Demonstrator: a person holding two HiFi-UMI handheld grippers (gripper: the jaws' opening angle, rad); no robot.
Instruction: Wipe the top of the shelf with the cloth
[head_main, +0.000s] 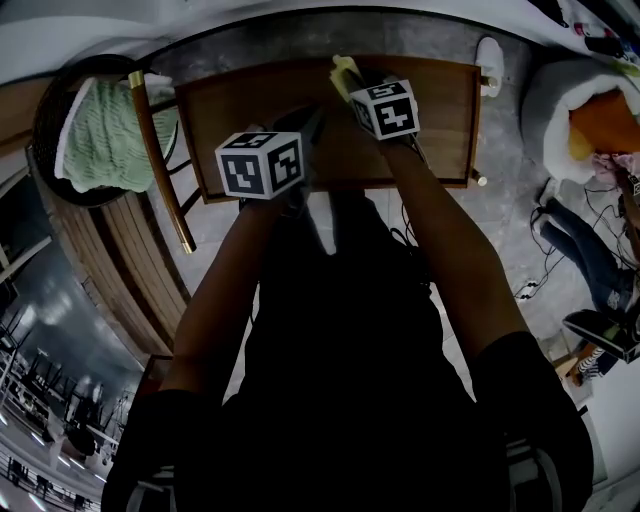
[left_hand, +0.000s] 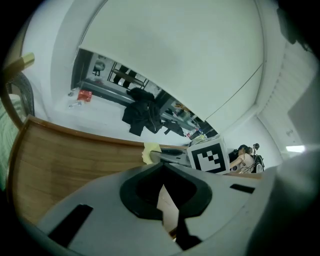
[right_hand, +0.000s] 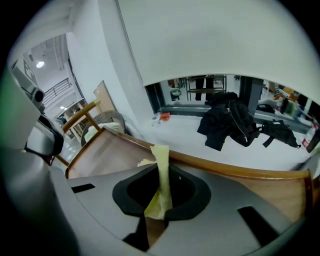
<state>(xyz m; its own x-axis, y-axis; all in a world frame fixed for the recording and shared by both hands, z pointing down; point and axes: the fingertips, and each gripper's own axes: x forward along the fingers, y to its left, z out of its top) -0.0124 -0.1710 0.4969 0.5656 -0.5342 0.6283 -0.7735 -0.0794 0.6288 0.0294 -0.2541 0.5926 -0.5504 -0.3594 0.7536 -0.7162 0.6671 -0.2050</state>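
The wooden shelf top (head_main: 440, 110) lies below me, with both grippers over its near middle. My right gripper (head_main: 352, 85) is shut on a yellow cloth (head_main: 343, 72), which hangs against the wood towards the far edge. In the right gripper view the cloth (right_hand: 161, 170) stands as a pinched strip between the jaws (right_hand: 161, 192), above the shelf top (right_hand: 110, 152). My left gripper (head_main: 310, 118) hovers just left of it, shut with nothing in it. The left gripper view shows its jaws (left_hand: 162, 187) together, the shelf top (left_hand: 75, 160) beneath, and the cloth (left_hand: 150, 151) ahead.
A round wicker chair with a green cushion (head_main: 100, 135) stands left of the shelf, a wooden rail (head_main: 160, 160) between them. A white beanbag (head_main: 580, 110) and cables (head_main: 560, 250) lie on the floor at right. Black clothing (right_hand: 230, 120) lies beyond the shelf.
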